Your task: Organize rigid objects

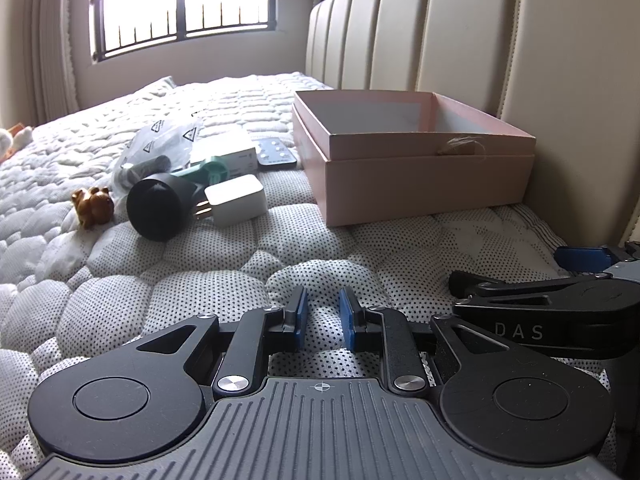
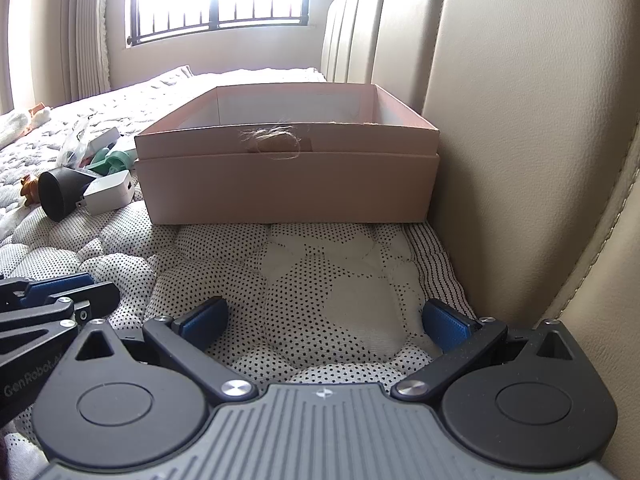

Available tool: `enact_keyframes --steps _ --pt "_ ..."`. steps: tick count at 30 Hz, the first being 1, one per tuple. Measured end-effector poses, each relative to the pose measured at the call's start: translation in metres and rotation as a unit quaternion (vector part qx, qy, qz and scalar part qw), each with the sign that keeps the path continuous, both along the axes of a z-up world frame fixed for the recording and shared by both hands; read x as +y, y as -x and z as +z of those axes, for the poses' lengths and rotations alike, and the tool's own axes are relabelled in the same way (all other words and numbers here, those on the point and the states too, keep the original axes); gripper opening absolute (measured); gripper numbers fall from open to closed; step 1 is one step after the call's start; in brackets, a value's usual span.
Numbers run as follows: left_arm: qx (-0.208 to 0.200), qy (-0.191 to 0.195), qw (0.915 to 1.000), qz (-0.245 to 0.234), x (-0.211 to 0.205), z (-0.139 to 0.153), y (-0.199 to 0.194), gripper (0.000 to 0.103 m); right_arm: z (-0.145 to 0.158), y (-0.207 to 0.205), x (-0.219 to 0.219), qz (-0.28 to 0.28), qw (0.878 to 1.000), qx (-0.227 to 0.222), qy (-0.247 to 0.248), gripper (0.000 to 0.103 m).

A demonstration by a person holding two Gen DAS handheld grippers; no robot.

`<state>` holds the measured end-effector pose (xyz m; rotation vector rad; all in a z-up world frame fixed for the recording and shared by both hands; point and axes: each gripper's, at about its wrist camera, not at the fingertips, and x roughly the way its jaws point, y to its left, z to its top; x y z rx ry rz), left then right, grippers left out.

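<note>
An open pink box (image 1: 424,176) (image 2: 288,184) sits on the quilted bed against the headboard; it looks empty. To its left lies a pile: a black cone-shaped nozzle (image 1: 158,206) (image 2: 60,194), a white plug adapter (image 1: 236,200) (image 2: 110,194), a brown animal figurine (image 1: 93,205), a green plastic piece (image 1: 208,168) (image 2: 114,160), a white carton (image 1: 226,154), a remote (image 1: 276,152) and a clear bag (image 1: 160,148). My left gripper (image 1: 323,322) rests low on the quilt, jaws a narrow gap apart, empty. My right gripper (image 2: 326,322) is wide open, empty, in front of the box.
The padded beige headboard (image 2: 520,120) rises close on the right. The right gripper shows at the right edge of the left wrist view (image 1: 560,308). A barred window (image 1: 180,4) is at the back. A plush toy (image 1: 14,138) lies at the far left.
</note>
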<state>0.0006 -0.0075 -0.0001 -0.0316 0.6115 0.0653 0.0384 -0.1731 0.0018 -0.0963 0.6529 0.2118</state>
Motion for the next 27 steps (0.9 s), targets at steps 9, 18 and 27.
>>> enact_keyframes --steps 9,18,27 --pt "0.007 0.005 1.0000 -0.001 0.002 0.001 -0.003 0.021 0.011 -0.013 -0.006 0.001 0.998 0.058 -0.024 0.103" --pt "0.011 0.025 0.9996 -0.002 0.007 0.002 -0.006 0.021 0.020 -0.032 -0.008 0.039 0.990 0.138 -0.012 0.103" --pt "-0.023 0.065 0.9976 -0.002 0.061 0.028 0.000 0.021 0.013 -0.025 0.003 0.035 0.992 0.117 0.016 0.103"
